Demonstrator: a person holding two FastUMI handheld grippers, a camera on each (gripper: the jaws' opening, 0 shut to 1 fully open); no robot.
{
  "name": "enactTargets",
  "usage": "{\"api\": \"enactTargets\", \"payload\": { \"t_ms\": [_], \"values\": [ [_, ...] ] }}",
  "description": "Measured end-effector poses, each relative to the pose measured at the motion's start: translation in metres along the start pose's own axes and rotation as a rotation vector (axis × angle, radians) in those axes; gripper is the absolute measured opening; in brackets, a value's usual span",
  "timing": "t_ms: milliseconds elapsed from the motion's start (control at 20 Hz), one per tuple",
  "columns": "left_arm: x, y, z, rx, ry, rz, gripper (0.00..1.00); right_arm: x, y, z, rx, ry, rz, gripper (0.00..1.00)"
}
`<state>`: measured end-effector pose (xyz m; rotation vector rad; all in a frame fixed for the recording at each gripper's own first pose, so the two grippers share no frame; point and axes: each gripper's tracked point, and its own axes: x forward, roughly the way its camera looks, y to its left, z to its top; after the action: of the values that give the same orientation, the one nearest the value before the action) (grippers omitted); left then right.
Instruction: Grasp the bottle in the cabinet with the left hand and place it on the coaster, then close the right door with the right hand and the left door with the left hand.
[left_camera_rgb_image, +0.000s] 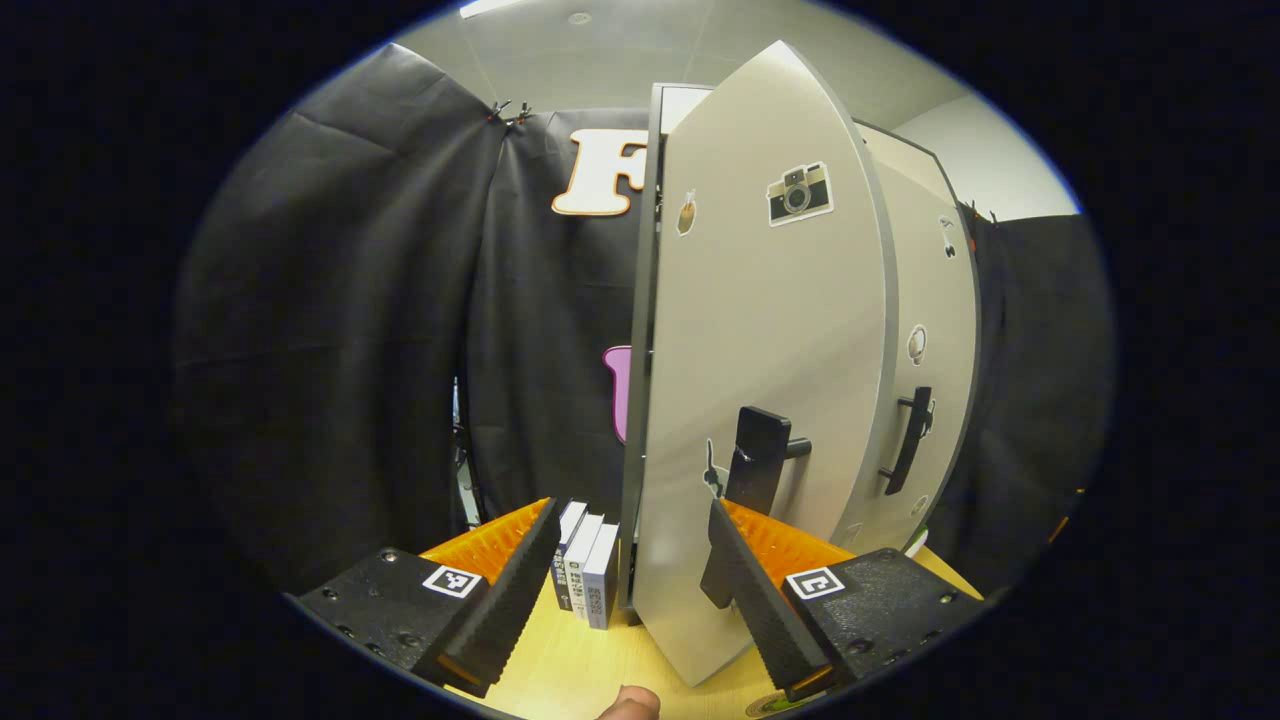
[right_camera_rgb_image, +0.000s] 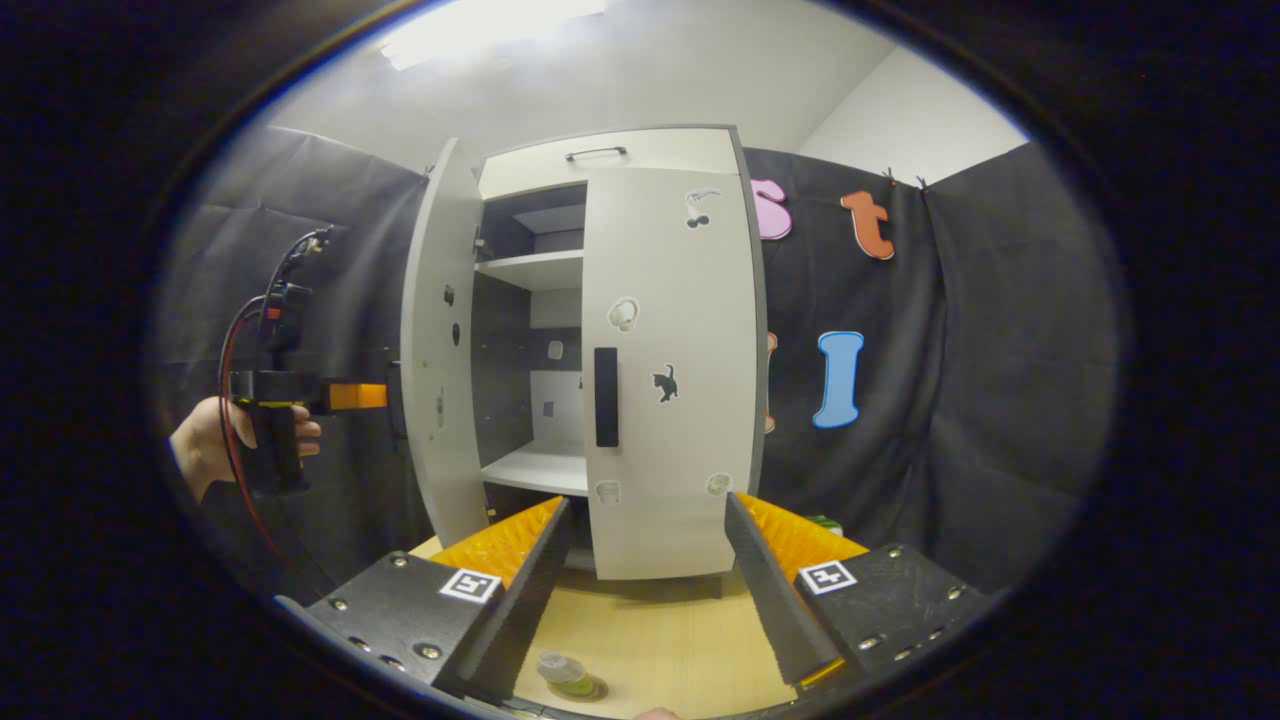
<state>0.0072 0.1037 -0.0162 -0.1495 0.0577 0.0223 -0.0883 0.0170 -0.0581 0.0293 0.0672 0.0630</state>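
Left tongs (left_camera_rgb_image: 630, 580) spread wide, gripping nothing; the left door (left_camera_rgb_image: 760, 400) stands ajar, its lower edge between the fingers, its black handle (left_camera_rgb_image: 757, 460) just ahead. Right tongs (right_camera_rgb_image: 648, 580) also spread and empty, facing the closed right door (right_camera_rgb_image: 668, 370). Bottle (right_camera_rgb_image: 562, 672) on coaster (right_camera_rgb_image: 590, 688), on the worktop (right_camera_rgb_image: 660, 640) just below the right tongs.
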Motion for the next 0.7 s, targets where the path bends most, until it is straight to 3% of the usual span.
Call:
{"api": "enactTargets", "payload": {
  "t_ms": [150,200,250,400,450,500,600,650,700],
  "values": [
    [0.005,-0.02,-0.002,-0.013,-0.001,-0.036,0.95,0.003,-0.003,0.001,0.001,0.005,-0.015,0.93],
    [0.005,-0.025,-0.002,-0.012,0.0,-0.045,1.0,0.004,-0.003,0.003,-0.002,0.004,-0.019,0.93],
    [0.005,-0.031,-0.004,-0.009,0.002,-0.061,0.95,0.005,-0.004,0.004,-0.002,0.004,-0.023,0.93],
    [0.005,-0.054,-0.003,-0.017,0.002,-0.115,0.95,0.006,-0.003,0.003,0.009,0.007,-0.027,0.93],
    [0.003,-0.062,-0.005,-0.011,0.015,-0.131,1.0,0.005,-0.003,0.003,0.008,0.008,-0.029,0.93],
    [-0.001,-0.068,-0.003,0.001,0.011,-0.135,0.92,0.005,-0.003,0.004,0.007,0.008,-0.032,0.93],
    [-0.007,-0.066,0.011,0.035,-0.035,-0.101,0.96,0.004,-0.001,0.007,0.012,-0.002,-0.027,0.93],
    [-0.009,-0.064,0.013,0.054,-0.048,-0.083,0.92,0.004,0.0,0.009,0.014,-0.009,-0.022,0.93],
    [-0.013,-0.064,0.012,0.071,-0.052,-0.072,0.96,0.004,0.001,0.011,0.014,-0.013,-0.021,0.93]
  ]
}}
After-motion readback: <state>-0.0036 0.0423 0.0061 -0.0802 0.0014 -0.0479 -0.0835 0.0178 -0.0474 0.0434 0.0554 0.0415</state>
